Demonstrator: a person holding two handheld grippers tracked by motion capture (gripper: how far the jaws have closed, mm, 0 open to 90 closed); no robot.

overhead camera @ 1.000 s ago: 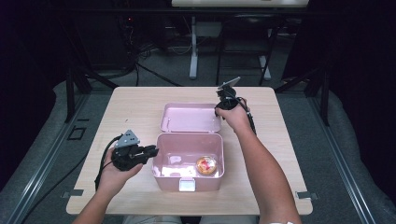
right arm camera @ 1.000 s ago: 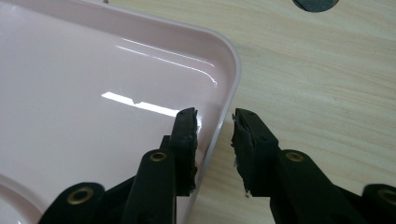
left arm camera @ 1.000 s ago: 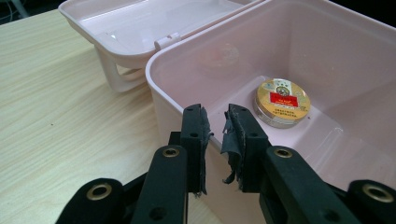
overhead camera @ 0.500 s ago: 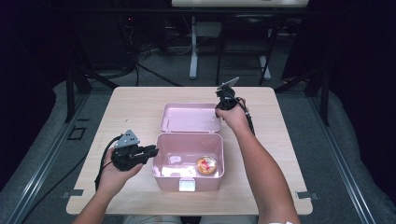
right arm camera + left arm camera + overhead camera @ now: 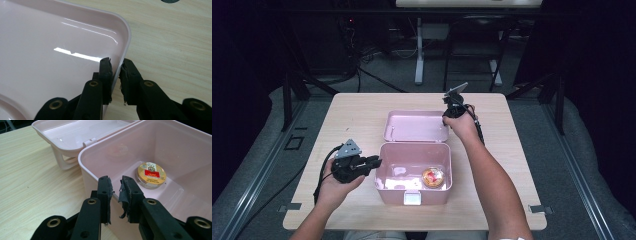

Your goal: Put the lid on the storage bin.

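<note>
From the high view, my left gripper (image 5: 374,162) bites the pink box (image 5: 414,172) at its nine o'clock wall, while my right gripper (image 5: 447,116) pinches the open lid (image 5: 416,126) at its three o'clock edge. A round tin (image 5: 433,177) lies inside the box toward four o'clock, on the wooden table (image 5: 492,165).

In the left gripper view, my left gripper (image 5: 116,192) is clamped on the box (image 5: 175,150) wall, the tin (image 5: 151,174) beyond at one o'clock.

In the right gripper view, my right gripper (image 5: 116,73), its jaws having just been closing, straddles the lid (image 5: 50,50) rim, pads pressed against it.
</note>
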